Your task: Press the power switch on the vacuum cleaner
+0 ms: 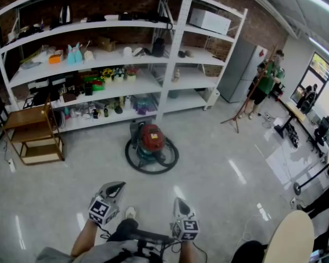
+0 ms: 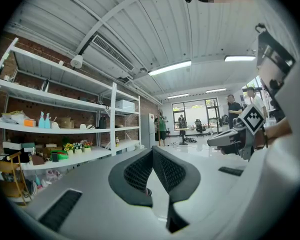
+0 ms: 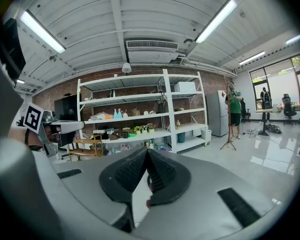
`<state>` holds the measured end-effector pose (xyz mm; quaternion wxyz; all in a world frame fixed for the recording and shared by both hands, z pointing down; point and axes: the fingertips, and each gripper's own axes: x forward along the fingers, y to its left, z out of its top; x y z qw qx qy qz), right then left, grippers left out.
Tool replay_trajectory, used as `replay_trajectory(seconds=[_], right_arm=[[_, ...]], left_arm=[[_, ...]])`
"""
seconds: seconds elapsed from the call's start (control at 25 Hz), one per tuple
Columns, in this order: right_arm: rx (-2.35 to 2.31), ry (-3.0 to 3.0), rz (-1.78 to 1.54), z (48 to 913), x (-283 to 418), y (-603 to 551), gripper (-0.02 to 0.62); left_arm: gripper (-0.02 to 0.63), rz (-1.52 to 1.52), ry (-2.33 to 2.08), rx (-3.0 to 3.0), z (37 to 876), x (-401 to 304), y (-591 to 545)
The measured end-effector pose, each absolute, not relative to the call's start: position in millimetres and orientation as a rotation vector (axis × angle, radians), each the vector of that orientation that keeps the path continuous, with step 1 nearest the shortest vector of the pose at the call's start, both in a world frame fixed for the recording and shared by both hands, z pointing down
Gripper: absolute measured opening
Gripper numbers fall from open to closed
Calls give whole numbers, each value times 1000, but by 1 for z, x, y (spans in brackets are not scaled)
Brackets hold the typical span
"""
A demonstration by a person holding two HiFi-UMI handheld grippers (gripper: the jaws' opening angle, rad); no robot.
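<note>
The vacuum cleaner [image 1: 151, 140], a red-topped canister with a teal body and a black hose coiled around it, stands on the glossy floor in front of the shelves. My left gripper [image 1: 116, 187] and right gripper [image 1: 179, 203] are held low near my body, well short of the vacuum, and both point toward it. In the left gripper view the left gripper [image 2: 152, 151] has its ribbed pads meeting at the tips, with nothing held. The right gripper [image 3: 146, 151] looks the same in its own view. Both gripper views look over the vacuum; the jaws hide it.
A long white shelving unit [image 1: 159, 53] full of small items runs behind the vacuum. A wooden step rack [image 1: 33, 133] stands at its left end. A person in green [image 1: 266, 81] with a tripod stands far right near a grey refrigerator [image 1: 238, 67]. A beige chair back [image 1: 290, 237] is at bottom right.
</note>
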<state>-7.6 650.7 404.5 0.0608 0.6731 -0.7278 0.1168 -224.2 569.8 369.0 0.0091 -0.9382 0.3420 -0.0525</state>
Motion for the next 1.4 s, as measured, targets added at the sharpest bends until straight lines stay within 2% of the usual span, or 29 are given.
replay_trajectory(seconds=[1.4], right_arm=[[2051,-2170,399,388,17,373,3]], left_arm=[[8,-123,1057,-2957,358,-195,279]])
